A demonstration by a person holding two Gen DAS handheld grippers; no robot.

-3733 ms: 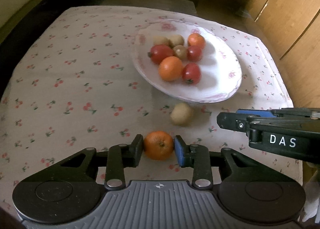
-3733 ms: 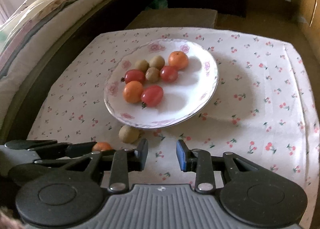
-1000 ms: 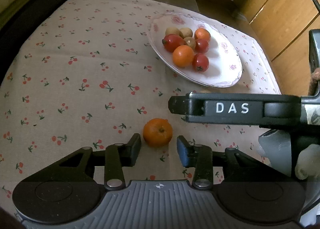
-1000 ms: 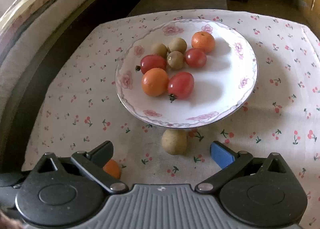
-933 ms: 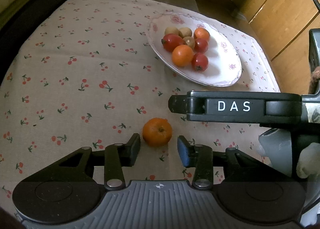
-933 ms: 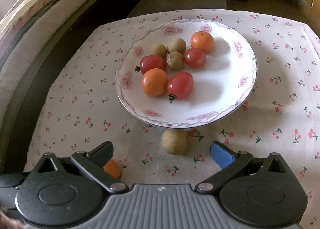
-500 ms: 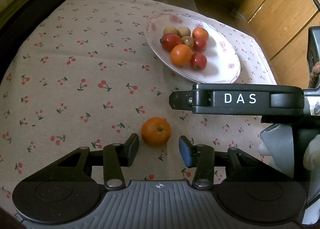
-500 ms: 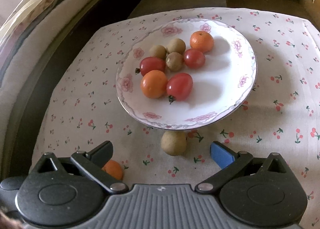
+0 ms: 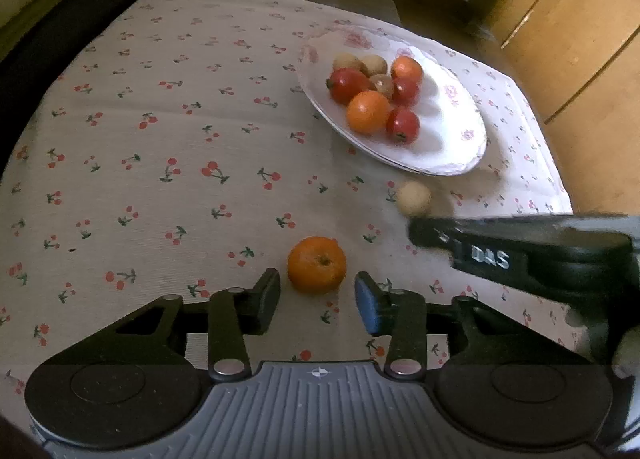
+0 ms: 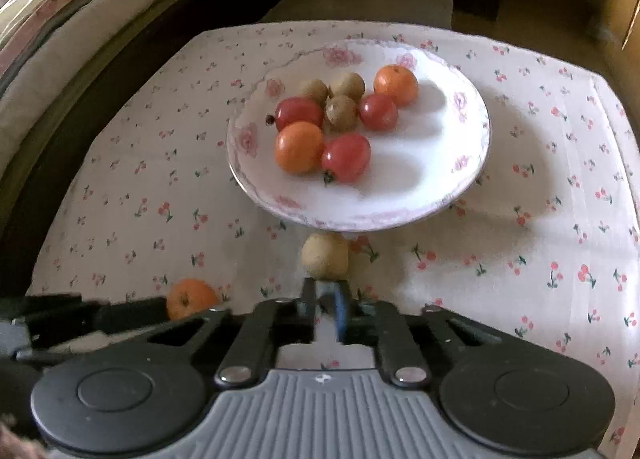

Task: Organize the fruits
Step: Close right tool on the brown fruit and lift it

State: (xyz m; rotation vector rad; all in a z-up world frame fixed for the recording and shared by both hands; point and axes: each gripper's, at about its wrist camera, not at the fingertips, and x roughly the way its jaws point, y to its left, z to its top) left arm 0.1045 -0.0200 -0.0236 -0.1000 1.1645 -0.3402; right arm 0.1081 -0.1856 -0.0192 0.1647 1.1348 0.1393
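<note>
Dim warm indoor light, yellowish cast. Light comes from the left in the right wrist view: plate (image 10: 460, 195) throws a soft shadow to its right on the tablecloth (image 10: 540, 219), fruit shadows fall rightward inside it. Small glare spots on the tomatoes (image 10: 346, 157). Heavy fisheye bending, black vignette in the corners. Right gripper (image 9: 424, 233) is motion-smeared in the left view, its lettering barely legible. Right view soft overall; the loose brown fruit (image 10: 325, 255) has fuzzy edges.
</note>
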